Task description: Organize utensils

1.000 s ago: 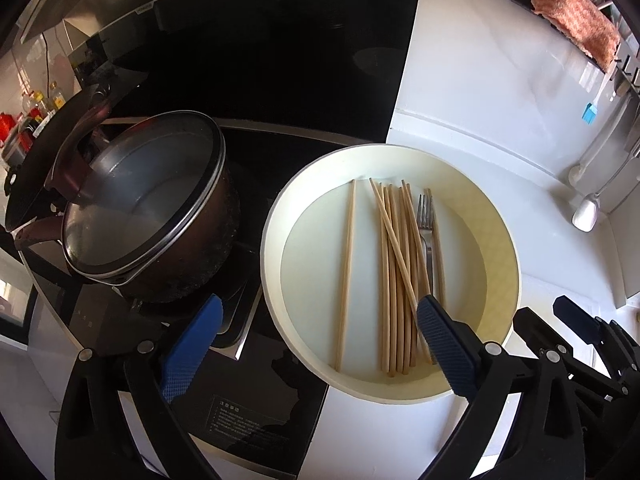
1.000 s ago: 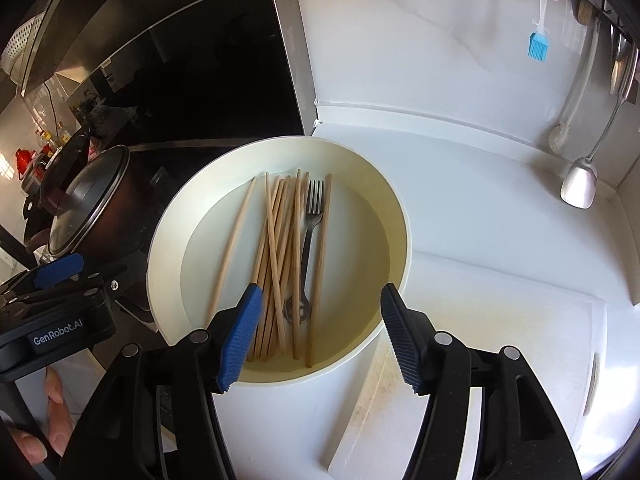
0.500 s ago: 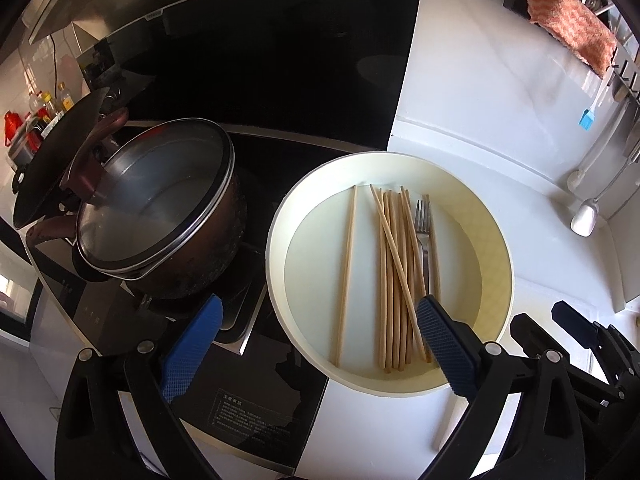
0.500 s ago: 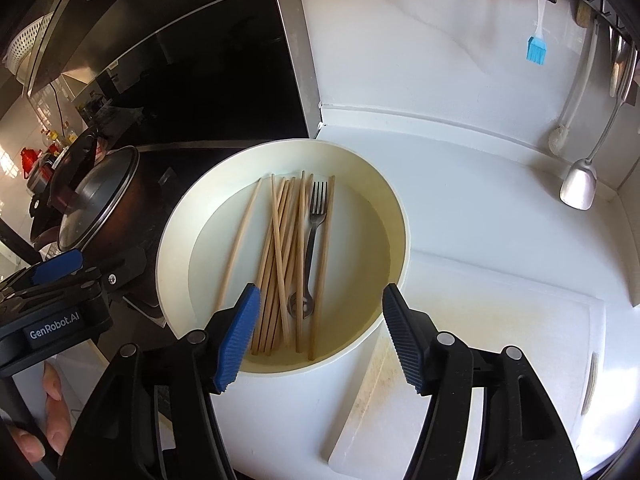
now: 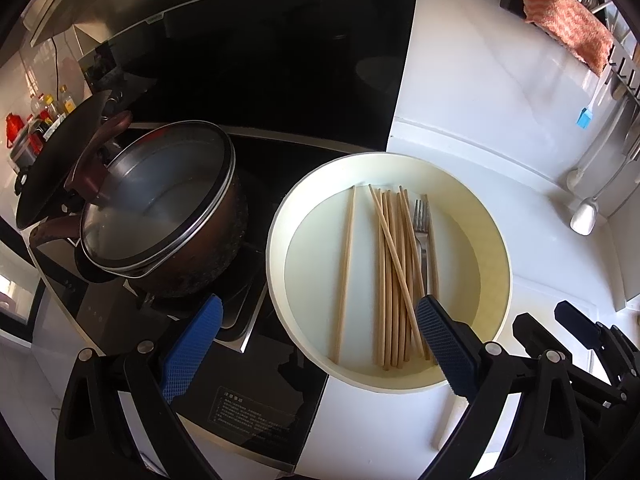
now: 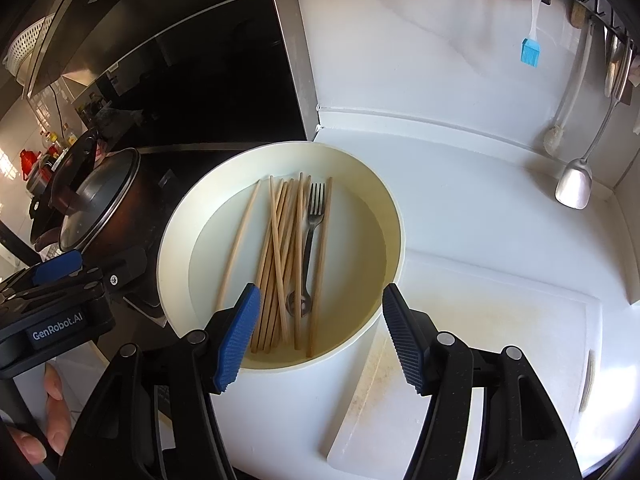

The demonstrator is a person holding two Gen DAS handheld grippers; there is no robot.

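Observation:
A cream round basin (image 5: 496, 248) (image 6: 176, 240) sits on the counter beside the stove. Inside lie several wooden chopsticks (image 5: 394, 268) (image 6: 280, 256) and a metal fork (image 5: 421, 232) (image 6: 312, 232); one chopstick (image 5: 346, 268) lies apart to the left. My left gripper (image 5: 316, 340) is open and empty, above the basin's near left rim. My right gripper (image 6: 320, 336) is open and empty, above the basin's near rim, and its black body also shows in the left wrist view (image 5: 580, 344).
A brown pot with a glass lid (image 5: 156, 208) (image 6: 96, 200) stands on the black stove (image 5: 256, 364) left of the basin. A white cutting board (image 6: 480, 360) lies right of the basin. A blue brush (image 6: 530, 50), a ladle (image 6: 576, 184) and a pink cloth (image 5: 568, 28) hang on the wall.
Both grippers have drawn back and risen a little, so the basin and pot look smaller. Both stay open. The utensils have not moved.

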